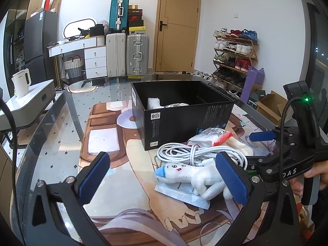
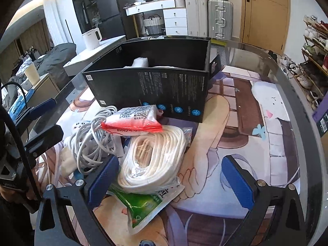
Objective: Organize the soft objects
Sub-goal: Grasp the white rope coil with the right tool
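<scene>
The left tongs (image 1: 162, 176) stand wide open and empty; the plush toy (image 1: 190, 174) lies on the counter (image 1: 61, 139) between their pads, close to the right-hand one, its long axis across the gap; the right tongs (image 2: 170, 180), also spread and empty, hover at the bagged white rope coil (image 2: 153, 160); the black box (image 1: 180, 114) waits just beyond the pile, so the left is probably nearer the toy.

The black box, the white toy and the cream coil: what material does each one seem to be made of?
Black box: apparently matte printed cardboard, with thin straight walls and small white print.
White toy: plush fabric, fuzzy surface, with a stitched face and a blue tip.
Cream coil: smooth rope or cable, probably plastic-coated; it lies in a clear, glossy plastic bag.
</scene>
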Demonstrator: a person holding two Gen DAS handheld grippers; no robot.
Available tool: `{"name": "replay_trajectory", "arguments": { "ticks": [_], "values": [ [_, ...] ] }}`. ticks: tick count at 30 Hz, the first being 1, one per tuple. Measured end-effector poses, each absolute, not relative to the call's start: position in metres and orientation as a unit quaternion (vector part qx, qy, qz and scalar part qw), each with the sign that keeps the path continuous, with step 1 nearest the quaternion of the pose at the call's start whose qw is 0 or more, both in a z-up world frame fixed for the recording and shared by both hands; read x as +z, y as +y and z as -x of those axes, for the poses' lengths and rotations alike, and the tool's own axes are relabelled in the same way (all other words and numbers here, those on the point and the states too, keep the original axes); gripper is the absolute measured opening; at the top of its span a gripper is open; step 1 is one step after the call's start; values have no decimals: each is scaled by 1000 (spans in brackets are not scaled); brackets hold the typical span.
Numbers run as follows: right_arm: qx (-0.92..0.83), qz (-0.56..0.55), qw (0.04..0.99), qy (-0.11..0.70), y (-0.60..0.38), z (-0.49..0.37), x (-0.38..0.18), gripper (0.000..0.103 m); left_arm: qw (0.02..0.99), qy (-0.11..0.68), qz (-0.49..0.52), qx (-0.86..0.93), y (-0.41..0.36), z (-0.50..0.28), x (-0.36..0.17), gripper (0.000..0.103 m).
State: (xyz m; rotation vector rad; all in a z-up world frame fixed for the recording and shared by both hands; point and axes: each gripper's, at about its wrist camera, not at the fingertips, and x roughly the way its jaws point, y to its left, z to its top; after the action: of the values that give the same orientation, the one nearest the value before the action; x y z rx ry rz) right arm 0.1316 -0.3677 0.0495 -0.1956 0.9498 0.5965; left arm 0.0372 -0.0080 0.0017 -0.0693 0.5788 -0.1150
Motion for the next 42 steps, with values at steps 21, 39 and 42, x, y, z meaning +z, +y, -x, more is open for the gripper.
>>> {"name": "replay_trajectory", "arguments": {
  "ticks": [21,39,42],
  "values": [
    [295,105,838,447,-369,-134,44,53,946,309,-7,-93,-25,-42,-1,103],
    [302,114,835,445,-369,-132,44,52,921,354,-35,-158,-41,-52,-7,103],
    [304,114,835,445,-370,-131,44,52,915,370,-33,-158,-42,-58,-10,103]
  ]
}}
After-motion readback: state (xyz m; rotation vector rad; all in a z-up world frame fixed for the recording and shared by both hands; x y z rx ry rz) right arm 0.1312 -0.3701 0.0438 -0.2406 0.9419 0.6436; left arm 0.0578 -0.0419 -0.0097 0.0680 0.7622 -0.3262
